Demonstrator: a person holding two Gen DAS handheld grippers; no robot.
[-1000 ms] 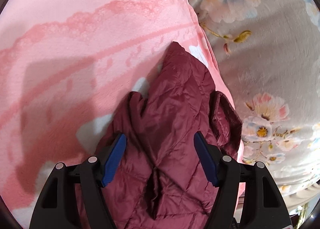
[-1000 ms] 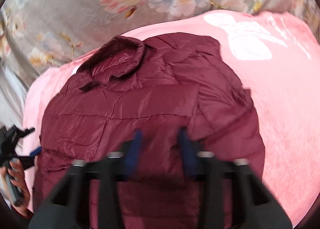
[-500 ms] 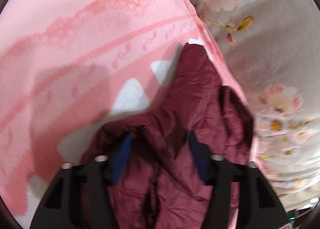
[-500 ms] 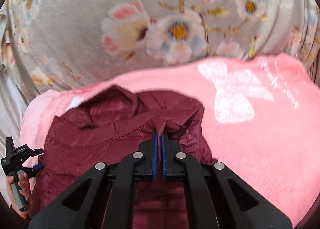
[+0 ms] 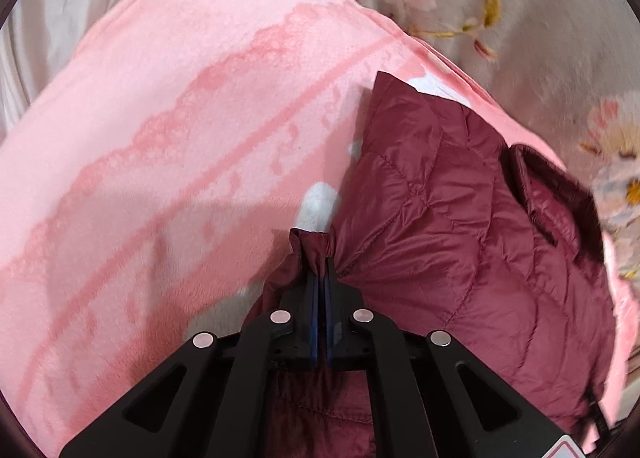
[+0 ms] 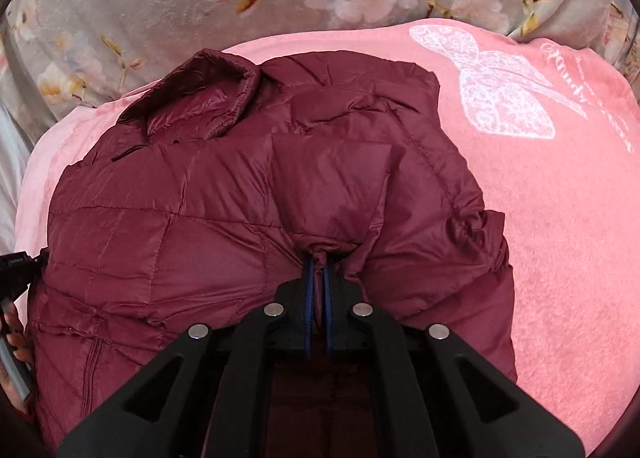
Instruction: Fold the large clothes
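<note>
Maroon jacket on pink blanket — pinched by left hand-held gripper, right hand-held gripper

A maroon quilted puffer jacket lies on a pink blanket with a white butterfly print; the bedspread is grey floral.

jacket lower hem: cut off by frame | left hand: mostly cropped

Open pink blanket flanks the jacket; floral bedding apparently bounds it.
</note>
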